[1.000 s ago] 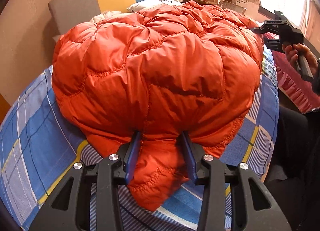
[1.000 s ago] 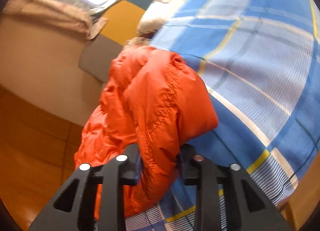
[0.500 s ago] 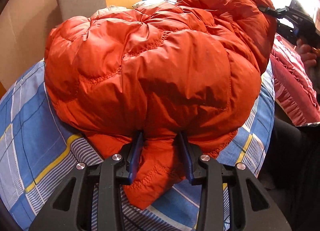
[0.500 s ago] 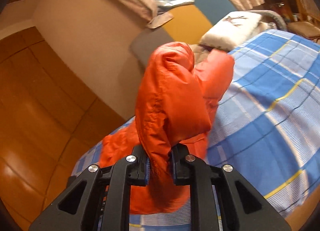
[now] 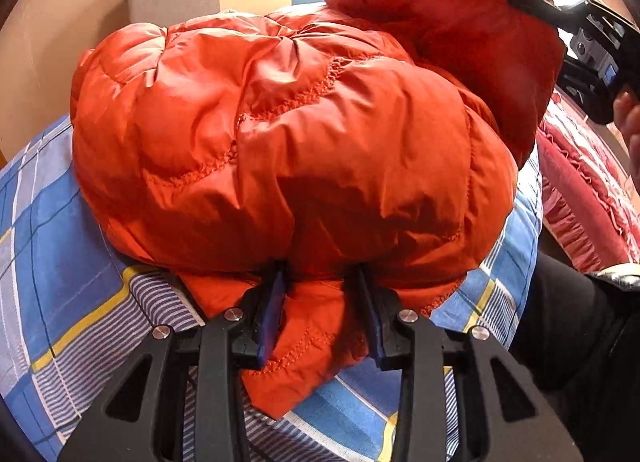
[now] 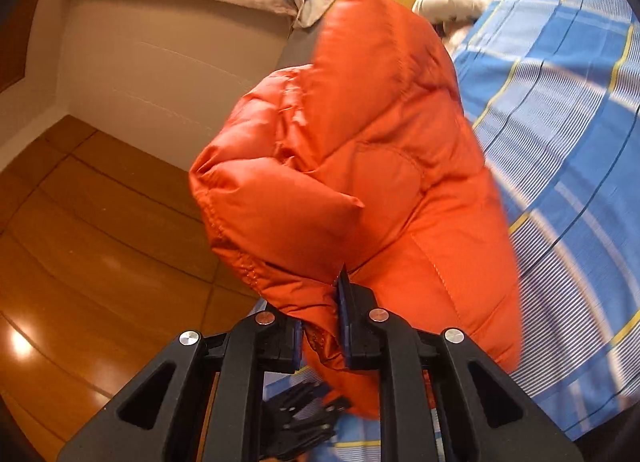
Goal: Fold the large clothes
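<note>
1. Left wrist view: left gripper [image 5: 320, 314] points down at the near edge of the jacket [image 5: 280, 142]. Pads pinch a tab of hem between them; not fully together, fabric fills the gap.
2. Jacket bulk is a puffy orange mound on the bed [image 5: 60, 242], lying just ahead of the left gripper. Long axis runs away from the camera toward the headboard end.
3. Same view, upper right: right gripper [image 5: 536, 8] holds the far portion raised above the mound. A hand [image 5: 630, 130] is on its handle.
4. Right wrist view: right gripper [image 6: 320, 326] pinches a thin fold tight; jaws nearly together. Jacket [image 6: 360, 182] hangs in the air in front of it, clear of the bed [image 6: 560, 122]. Left gripper [image 6: 304, 418] shows low in this frame, under the lifted part.
5. Key relation: near end is anchored at the left gripper, far end is airborne at the right. Lifted part sits above and beyond the mound, so the fold line crosses the long axis.
6. Judgement: right hand does the travelling, bringing the far end toward the left. Left only needs to hold the hem.
7. Risk: puffy fill springs back; slick shell could slip from the right pinch.
</note>
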`<control>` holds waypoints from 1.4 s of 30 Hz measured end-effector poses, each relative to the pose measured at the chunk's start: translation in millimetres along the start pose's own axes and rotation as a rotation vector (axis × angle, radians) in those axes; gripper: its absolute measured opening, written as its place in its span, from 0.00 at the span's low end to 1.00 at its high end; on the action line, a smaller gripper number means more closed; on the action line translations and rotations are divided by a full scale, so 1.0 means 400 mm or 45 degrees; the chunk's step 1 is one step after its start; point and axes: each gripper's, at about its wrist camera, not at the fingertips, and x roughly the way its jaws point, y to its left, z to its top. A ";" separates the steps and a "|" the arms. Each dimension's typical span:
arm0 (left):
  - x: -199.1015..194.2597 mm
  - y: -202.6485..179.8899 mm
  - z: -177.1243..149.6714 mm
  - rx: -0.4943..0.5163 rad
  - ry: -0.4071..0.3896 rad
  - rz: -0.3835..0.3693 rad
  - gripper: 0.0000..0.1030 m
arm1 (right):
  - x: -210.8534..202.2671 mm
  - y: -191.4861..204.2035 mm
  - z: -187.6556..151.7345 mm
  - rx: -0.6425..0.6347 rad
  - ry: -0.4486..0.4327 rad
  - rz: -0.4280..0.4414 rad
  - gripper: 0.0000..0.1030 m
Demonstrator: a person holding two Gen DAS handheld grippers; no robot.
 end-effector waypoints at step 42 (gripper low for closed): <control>-0.279 0.198 0.000 -0.074 -0.110 -0.260 0.29 | 0.307 0.152 -0.218 -0.313 0.430 -0.111 0.11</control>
